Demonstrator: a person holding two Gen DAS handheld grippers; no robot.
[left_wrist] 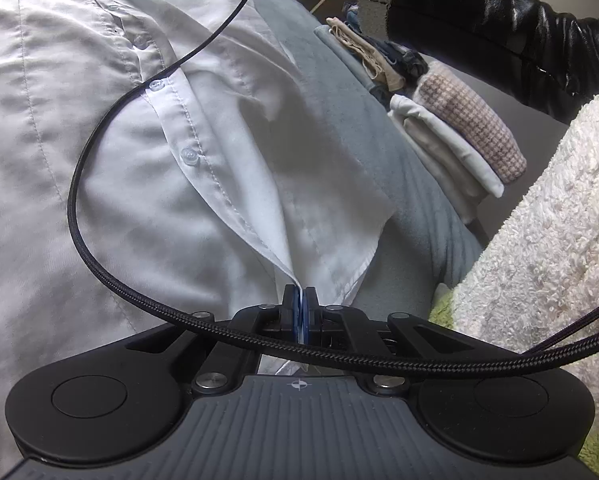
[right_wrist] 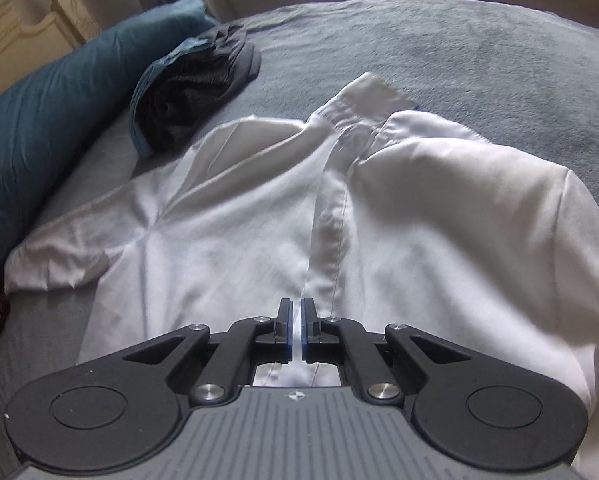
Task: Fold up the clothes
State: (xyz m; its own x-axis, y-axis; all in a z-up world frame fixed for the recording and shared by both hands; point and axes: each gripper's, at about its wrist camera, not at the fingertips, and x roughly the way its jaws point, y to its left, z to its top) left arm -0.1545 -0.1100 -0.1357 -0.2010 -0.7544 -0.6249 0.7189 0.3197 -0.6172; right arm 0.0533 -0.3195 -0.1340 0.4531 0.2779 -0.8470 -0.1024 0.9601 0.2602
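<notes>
One white shirt (right_wrist: 259, 208) lies spread on a grey bed (right_wrist: 459, 48), collar at upper centre in the right view, its button placket running up the frame from both tools. The left hand-held gripper (left_wrist: 302, 300) is pressed together, pinching the shirt's front edge. The right hand-held gripper (right_wrist: 297, 312) stands slightly parted over the placket, gripping nothing clearly. One folded stack (left_wrist: 451, 128) sits at right.

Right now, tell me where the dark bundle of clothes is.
In the right wrist view, the dark bundle lies upper left on the grey bedspread, between the teal pillow and the white shirt.
</notes>
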